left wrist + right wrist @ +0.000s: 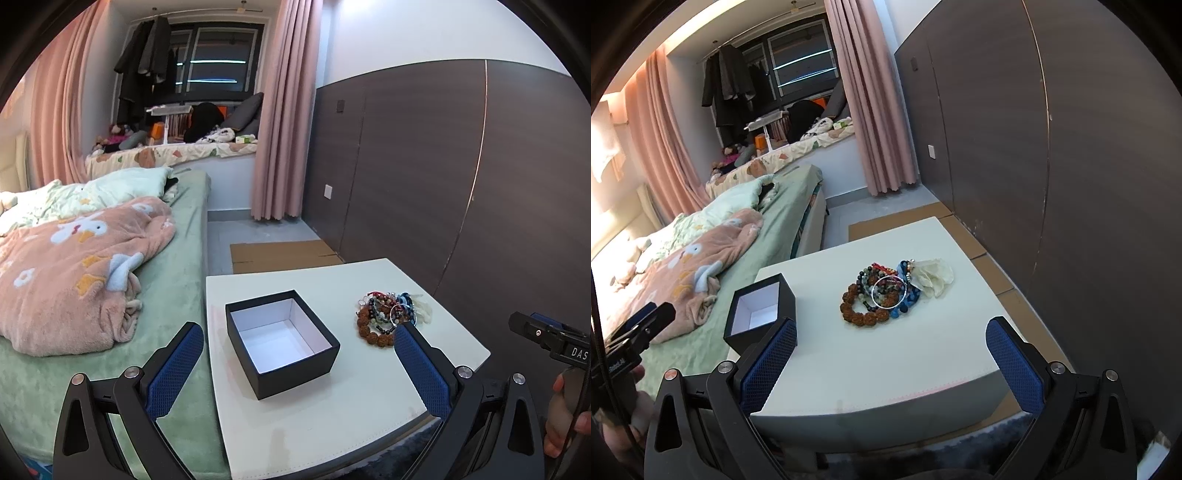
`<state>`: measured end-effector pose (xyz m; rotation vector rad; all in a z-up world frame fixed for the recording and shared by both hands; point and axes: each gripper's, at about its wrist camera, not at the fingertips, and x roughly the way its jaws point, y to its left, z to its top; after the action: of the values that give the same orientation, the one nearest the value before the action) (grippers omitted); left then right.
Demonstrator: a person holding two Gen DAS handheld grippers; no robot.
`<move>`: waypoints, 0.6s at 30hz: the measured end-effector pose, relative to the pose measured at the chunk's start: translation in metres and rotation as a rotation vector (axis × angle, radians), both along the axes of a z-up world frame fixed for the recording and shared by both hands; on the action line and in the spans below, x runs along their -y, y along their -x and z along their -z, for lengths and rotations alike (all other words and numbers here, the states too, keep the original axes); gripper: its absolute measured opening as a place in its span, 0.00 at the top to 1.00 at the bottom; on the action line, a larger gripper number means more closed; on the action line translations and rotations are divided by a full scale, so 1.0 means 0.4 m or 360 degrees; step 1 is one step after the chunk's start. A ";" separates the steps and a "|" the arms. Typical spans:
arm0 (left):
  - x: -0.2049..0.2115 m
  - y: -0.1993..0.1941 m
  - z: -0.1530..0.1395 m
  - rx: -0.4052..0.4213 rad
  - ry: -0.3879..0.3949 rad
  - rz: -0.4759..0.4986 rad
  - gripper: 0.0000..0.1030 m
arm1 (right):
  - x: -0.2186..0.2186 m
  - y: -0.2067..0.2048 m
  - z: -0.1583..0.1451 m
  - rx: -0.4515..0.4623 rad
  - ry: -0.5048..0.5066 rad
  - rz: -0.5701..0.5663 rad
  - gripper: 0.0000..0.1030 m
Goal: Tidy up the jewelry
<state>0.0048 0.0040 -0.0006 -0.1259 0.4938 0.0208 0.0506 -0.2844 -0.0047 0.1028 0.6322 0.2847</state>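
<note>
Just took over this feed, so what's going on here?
Nothing is held yet. The left claw and right claw hover open over the white table. The black box sits open and empty, and the pile of beaded bracelets lies to its right, untouched.

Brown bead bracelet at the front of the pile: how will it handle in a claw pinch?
The brown bead bracelet is strung knobbly beads, so it will probably droop rather than hold its ring shape. The rough beads should grip fairly well. It lies tangled with the other bracelets, so lifting it may drag neighbours along.
</note>
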 end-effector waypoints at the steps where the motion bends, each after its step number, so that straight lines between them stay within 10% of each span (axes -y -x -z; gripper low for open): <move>1: 0.000 0.001 -0.001 0.0003 -0.0002 0.0001 0.00 | 0.001 -0.001 0.001 0.0002 0.0003 0.0000 0.00; 18: 0.000 0.004 0.001 0.0002 0.0005 0.0002 0.00 | -0.002 -0.010 0.009 -0.0006 0.0014 0.0009 0.00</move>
<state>0.0033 0.0040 -0.0009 -0.1283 0.4927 0.0186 0.0546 -0.2837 -0.0084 0.0966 0.6370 0.2762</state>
